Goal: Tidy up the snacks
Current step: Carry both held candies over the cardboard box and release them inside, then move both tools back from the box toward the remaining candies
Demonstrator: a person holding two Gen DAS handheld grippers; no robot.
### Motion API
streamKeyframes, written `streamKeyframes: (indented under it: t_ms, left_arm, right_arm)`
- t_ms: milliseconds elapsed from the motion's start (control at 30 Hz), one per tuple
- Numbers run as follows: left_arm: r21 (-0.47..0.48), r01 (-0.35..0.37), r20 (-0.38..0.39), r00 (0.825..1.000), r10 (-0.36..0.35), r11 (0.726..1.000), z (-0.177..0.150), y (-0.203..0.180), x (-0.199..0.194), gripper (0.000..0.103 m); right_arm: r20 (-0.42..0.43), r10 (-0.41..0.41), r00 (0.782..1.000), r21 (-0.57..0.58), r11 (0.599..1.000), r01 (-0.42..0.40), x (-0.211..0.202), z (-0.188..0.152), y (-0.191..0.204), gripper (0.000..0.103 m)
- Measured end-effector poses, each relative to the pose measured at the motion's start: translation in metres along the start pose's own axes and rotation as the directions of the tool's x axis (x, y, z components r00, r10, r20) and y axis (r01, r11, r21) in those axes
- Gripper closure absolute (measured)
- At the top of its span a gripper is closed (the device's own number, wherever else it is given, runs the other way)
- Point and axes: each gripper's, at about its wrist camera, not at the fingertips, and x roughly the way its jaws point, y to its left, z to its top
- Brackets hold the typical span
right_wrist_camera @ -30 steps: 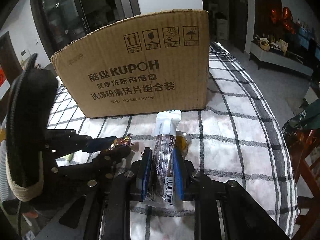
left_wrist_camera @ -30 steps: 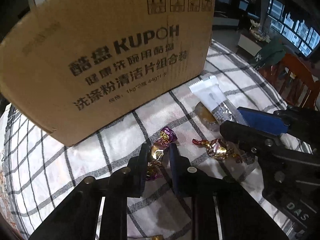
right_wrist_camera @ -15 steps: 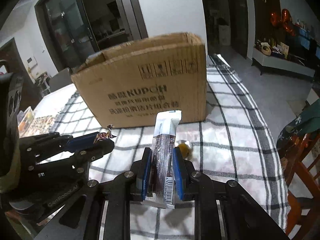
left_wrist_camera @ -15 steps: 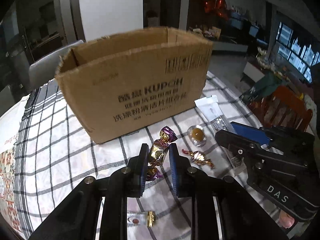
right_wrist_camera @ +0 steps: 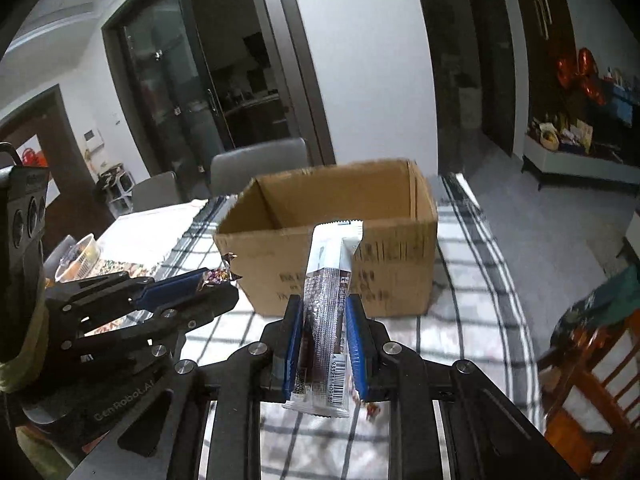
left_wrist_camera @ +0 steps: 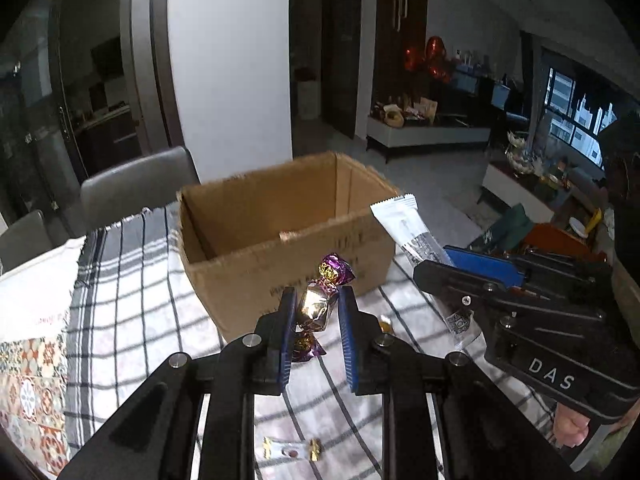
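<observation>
Both grippers have risen since a second ago, so the open brown cardboard box (left_wrist_camera: 280, 236) on the black-and-white checked tablecloth (left_wrist_camera: 132, 292), then seen side-on, now shows its inside. The left gripper (left_wrist_camera: 314, 312) is clamped on a gold-and-purple foil-wrapped candy (left_wrist_camera: 316, 308), lifted clear of the cloth in front of the box. The right gripper (right_wrist_camera: 326, 320) pinches a long white-and-silver snack bar wrapper (right_wrist_camera: 330, 280); the box's floor stays hidden and its print is blurred.
</observation>
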Motion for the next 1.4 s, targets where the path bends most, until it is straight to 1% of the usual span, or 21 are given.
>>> streamKeyframes:
  t_ms: [167,267,400,467,633,800,833,867,900,933,967,1033,1133,1233,1333,1400]
  left_arm:
    - [-0.007,-0.007,0.015,1.0,0.007,1.0,0.023,0.01,-0.002,0.081]
    - [-0.002,-0.025,0.023,0.999,0.025,1.0,0.036,0.015,-0.002,0.081]
    - [-0.026,-0.023,0.032,0.999,0.024,0.999,0.054,0.024,0.005,0.081]
    - [-0.034,-0.027,0.035,0.999,0.028,0.999,0.06,0.028,0.011,0.081]
    - [-0.072,-0.006,0.018,1.0,0.007,0.997,0.074,0.042,0.034,0.081]
    - [-0.091,-0.035,0.007,0.999,0.036,0.995,0.081,0.051,0.056,0.081]
    - [-0.092,-0.043,0.003,0.999,0.044,0.995,0.081,0.054,0.06,0.077]
    - [-0.093,-0.054,-0.001,0.999,0.055,0.994,0.081,0.055,0.061,0.062]
    - [-0.097,-0.08,-0.005,0.997,0.079,0.992,0.08,0.056,0.062,0.052]
    - [-0.102,-0.102,-0.001,0.995,0.102,0.99,0.078,0.057,0.06,0.036]
    - [-0.105,-0.13,0.01,0.991,0.132,0.986,0.074,0.057,0.058,0.034]
    - [-0.085,-0.171,0.016,0.985,0.173,0.982,0.066,0.055,0.052,0.034]
    - [-0.051,-0.204,0.026,0.978,0.206,0.978,0.053,0.046,0.043,0.034]
    - [-0.025,-0.218,0.03,0.975,0.219,0.976,0.036,0.038,0.032,0.034]
    - [-0.03,-0.193,0.028,0.981,0.194,0.981,0.018,0.034,0.019,0.034]
    - [-0.031,-0.194,0.024,0.981,0.195,0.98,0.005,0.031,0.012,0.034]
  right_arm:
    - [0.003,0.002,1.0,-0.043,0.999,-0.002,0.001,0.029,0.003,0.08]
    - [0.019,-0.002,1.0,-0.054,0.999,0.003,0.004,0.048,0.002,0.08]
    - [0.028,0.0,1.0,-0.075,0.997,0.002,0.015,0.07,0.001,0.08]
    - [0.029,0.005,1.0,-0.07,0.998,-0.003,0.023,0.079,-0.001,0.08]
    - [0.02,-0.002,1.0,-0.066,0.998,0.003,0.044,0.1,-0.007,0.08]
    - [0.0,-0.021,1.0,-0.058,0.998,0.021,0.068,0.107,-0.016,0.08]
    - [-0.002,-0.029,1.0,-0.056,0.998,0.029,0.072,0.107,-0.016,0.08]
    - [0.0,-0.041,0.999,-0.054,0.998,0.041,0.075,0.108,-0.017,0.079]
    - [0.0,-0.052,0.999,-0.052,0.997,0.052,0.077,0.107,-0.019,0.076]
    - [0.0,-0.07,0.998,-0.057,0.996,0.07,0.079,0.105,-0.02,0.066]
    - [0.012,-0.086,0.996,-0.066,0.994,0.087,0.078,0.102,-0.021,0.061]
    - [0.023,-0.117,0.993,-0.073,0.99,0.119,0.074,0.095,-0.022,0.059]
    - [0.038,-0.124,0.992,-0.101,0.987,0.127,0.064,0.079,-0.017,0.059]
    - [0.047,-0.117,0.992,-0.119,0.985,0.122,0.053,0.061,-0.012,0.059]
    - [0.04,-0.094,0.995,-0.112,0.989,0.098,0.044,0.039,-0.009,0.059]
    - [0.021,-0.078,0.997,-0.109,0.991,0.08,0.041,0.027,-0.007,0.059]
